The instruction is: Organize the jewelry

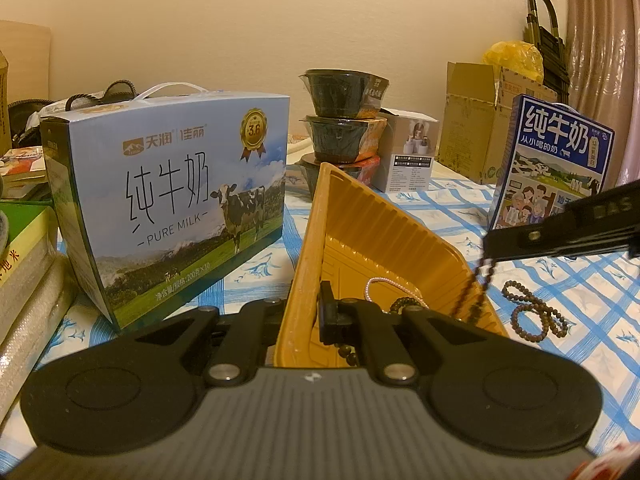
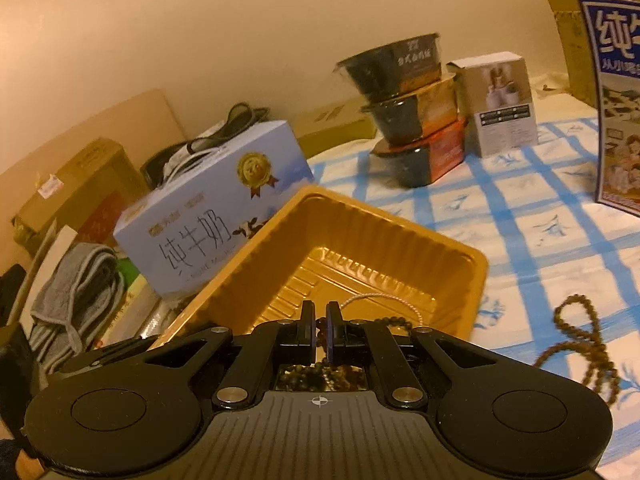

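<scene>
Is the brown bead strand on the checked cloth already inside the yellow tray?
No; the brown bead strand lies on the checked cloth, outside the yellow tray.

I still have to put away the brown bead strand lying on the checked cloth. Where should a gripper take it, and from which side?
Probably from above, at the crossing where the two loops of the brown bead strand meet. It lies flat and limp in a figure-eight on the checked cloth, apart from the yellow tray, so no side offers an edge; pinching the crossing likely lifts both loops together.
</scene>
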`<state>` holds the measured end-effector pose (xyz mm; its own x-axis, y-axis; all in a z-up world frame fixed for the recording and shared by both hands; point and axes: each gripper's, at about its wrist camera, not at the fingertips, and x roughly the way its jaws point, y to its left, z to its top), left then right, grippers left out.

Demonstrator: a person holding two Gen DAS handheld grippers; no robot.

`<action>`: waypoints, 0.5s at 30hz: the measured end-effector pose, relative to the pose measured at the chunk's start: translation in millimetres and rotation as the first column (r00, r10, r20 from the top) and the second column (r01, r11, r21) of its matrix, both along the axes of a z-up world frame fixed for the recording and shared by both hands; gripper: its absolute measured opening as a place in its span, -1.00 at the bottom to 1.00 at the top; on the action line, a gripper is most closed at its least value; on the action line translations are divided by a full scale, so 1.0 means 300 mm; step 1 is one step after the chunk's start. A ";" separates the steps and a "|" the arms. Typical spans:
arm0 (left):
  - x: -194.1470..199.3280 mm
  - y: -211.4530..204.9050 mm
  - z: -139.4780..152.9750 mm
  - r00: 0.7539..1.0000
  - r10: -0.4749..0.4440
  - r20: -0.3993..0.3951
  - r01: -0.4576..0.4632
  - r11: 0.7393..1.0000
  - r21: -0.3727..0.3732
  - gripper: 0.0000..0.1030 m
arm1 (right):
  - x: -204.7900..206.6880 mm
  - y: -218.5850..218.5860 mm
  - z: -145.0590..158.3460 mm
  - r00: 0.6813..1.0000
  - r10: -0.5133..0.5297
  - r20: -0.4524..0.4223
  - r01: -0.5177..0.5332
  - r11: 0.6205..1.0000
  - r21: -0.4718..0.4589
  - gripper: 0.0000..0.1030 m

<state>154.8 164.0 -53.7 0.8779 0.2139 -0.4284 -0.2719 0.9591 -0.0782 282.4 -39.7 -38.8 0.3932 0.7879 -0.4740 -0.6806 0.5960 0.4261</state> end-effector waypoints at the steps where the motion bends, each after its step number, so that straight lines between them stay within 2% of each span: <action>1: -0.001 0.000 0.000 1.000 0.000 0.000 0.000 1.000 -0.002 -0.88 | 0.003 0.013 -0.005 1.000 0.001 -0.001 -0.001 1.000 -0.001 -0.90; 6: 0.000 0.001 0.000 1.000 0.002 0.000 -0.002 1.000 -0.005 -0.88 | 0.022 0.014 0.000 1.000 -0.023 -0.009 0.023 1.000 0.013 -0.84; 10: 0.000 0.003 -0.001 1.000 0.002 0.000 -0.002 1.000 -0.004 -0.88 | 0.029 -0.014 0.011 0.999 -0.042 -0.007 0.042 0.999 0.022 -0.53; 15: -0.001 0.004 -0.001 1.000 0.002 0.000 -0.002 1.000 -0.003 -0.88 | 0.016 -0.080 -0.014 0.997 -0.070 -0.018 0.070 0.998 -0.006 -0.30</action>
<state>154.6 165.1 -54.0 0.8774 0.2140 -0.4295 -0.2736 0.9584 -0.0814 287.1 -63.7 -42.9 0.4383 0.7562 -0.4858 -0.6293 0.6441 0.4349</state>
